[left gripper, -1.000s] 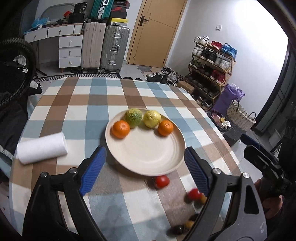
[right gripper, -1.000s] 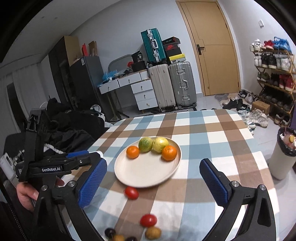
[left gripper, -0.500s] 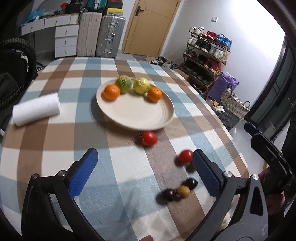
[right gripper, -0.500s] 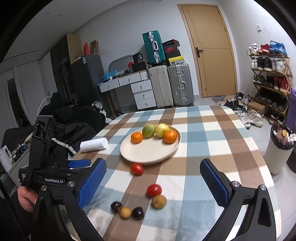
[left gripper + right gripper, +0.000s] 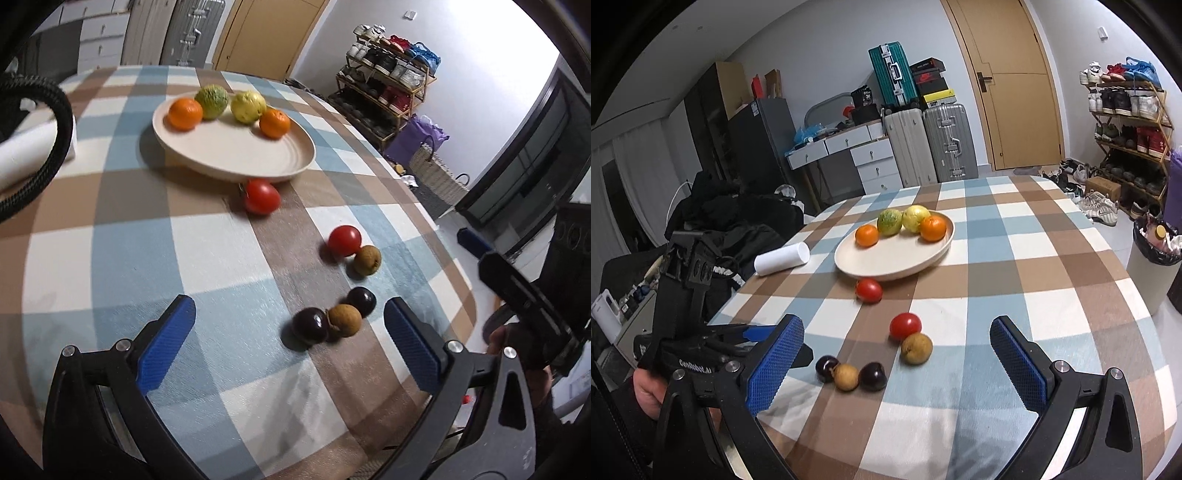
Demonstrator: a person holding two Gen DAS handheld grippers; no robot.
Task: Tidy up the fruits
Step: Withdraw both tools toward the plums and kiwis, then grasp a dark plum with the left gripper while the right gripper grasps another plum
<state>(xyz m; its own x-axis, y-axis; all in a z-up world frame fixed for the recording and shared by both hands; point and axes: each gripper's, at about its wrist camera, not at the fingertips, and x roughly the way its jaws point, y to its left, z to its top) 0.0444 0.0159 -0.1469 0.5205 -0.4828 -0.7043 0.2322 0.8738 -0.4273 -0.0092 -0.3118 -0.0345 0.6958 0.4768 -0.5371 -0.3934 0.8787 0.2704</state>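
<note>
Left gripper (image 5: 288, 334) spread wide and empty over the checked tablecloth (image 5: 110, 236), right gripper (image 5: 897, 354) equally wide above the loose cluster: dark round plums (image 5: 827, 368), a tan longan (image 5: 846, 376), red tomatoes (image 5: 905, 325). Best bet: centre on one fruit, squeeze gently, carry it to the cream round plate (image 5: 886, 264) holding the citrus. The left tool reads "GenRobot.AI".

Dim room, window glare at right, slight blur, fisheye-bent edges.

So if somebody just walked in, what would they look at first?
Probably the cream plate in the middle of the checked table, with two oranges, a green fruit and a yellow one along its far edge. Next, the small fruits loose on the cloth nearer us: two red tomatoes, then brown and dark ones.
</note>
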